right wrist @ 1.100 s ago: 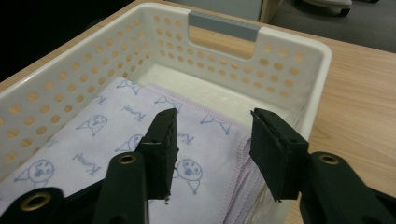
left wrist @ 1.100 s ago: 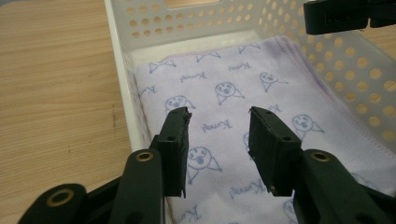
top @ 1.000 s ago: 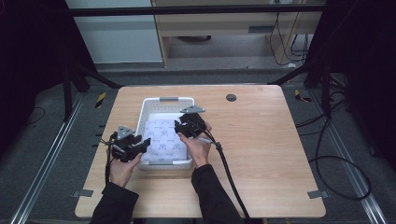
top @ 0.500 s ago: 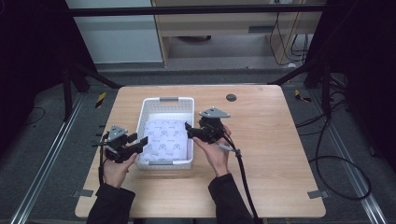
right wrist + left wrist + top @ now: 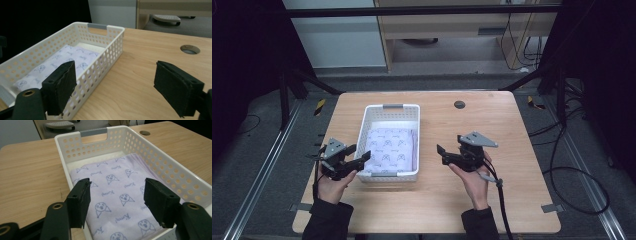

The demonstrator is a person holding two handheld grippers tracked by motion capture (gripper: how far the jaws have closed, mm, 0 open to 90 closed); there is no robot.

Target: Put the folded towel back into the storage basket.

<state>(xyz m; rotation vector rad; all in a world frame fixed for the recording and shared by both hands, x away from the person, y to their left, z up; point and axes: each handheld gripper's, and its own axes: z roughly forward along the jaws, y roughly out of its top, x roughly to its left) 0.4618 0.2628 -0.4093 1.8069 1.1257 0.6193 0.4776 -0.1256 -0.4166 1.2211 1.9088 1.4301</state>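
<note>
Both grippers have drawn back from the white basket (image 5: 389,142), jaws wide and empty. The right gripper (image 5: 443,154) now sits clear to its side, the left gripper (image 5: 361,159) at its near corner. The folded lavender cloth (image 5: 117,195) lies ahead inside, so placing looks finished.

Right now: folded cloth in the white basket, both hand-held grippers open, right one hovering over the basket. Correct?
Not quite. The right hand-held gripper is not over the white basket; the high view shows it above bare table to the basket's right. The rest holds: the folded cloth lies in the basket, and both grippers, including the left hand-held gripper, are open.
</note>
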